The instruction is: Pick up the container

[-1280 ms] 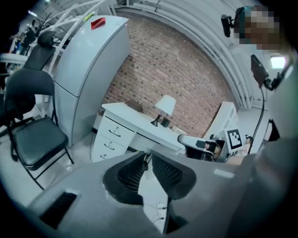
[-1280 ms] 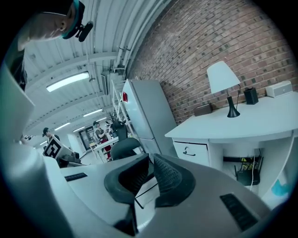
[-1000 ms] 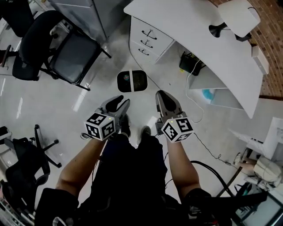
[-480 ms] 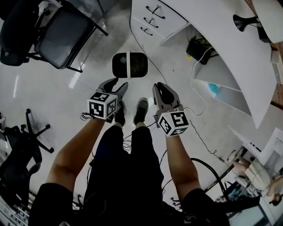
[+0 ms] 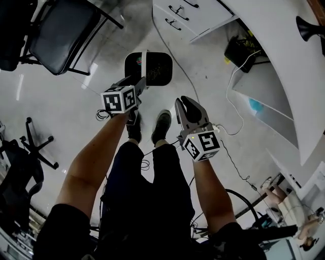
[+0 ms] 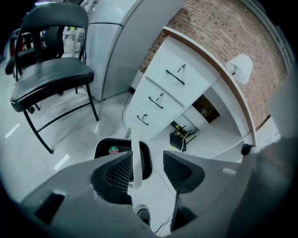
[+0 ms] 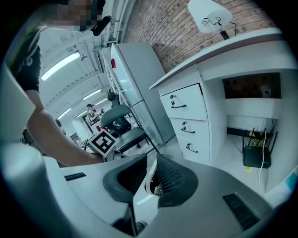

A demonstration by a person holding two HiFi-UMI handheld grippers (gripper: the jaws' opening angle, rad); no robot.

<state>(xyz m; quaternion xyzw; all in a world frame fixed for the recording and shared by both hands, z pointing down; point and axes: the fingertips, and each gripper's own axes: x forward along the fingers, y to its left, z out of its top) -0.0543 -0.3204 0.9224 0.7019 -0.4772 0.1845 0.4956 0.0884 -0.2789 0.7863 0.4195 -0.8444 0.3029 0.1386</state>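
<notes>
Container (image 5: pixel 156 68): stands on the floor (image 5: pixel 76 109) ahead of the shoes (image 5: pixel 162 123), near the drawers (image 5: pixel 185 12). Its white handle (image 5: pixel 144 61) runs across the top.
Left claw (image 5: pixel 138 84): jaws wide apart, having just been opening. It holds nothing and hangs over the container's near edge.
Right claw (image 5: pixel 190 109): jaws all but together and empty, well short of the container.
Risk, off-centre grip: the handle sits close to one pad, so closing here may pinch only its edge and slip.
Risk, tilt: a one-handle lift may let the container swing and spill its contents.
Risk, snag: a cable (image 5: pixel 179 63) lies just beside the container.
Head view only: shows the whole container, both claws and the cable.
Left claw view only: shows the handle in the jaw gap.
Right claw view: shows no container, only the left cube (image 7: pixel 103 140) and the drawers.
</notes>
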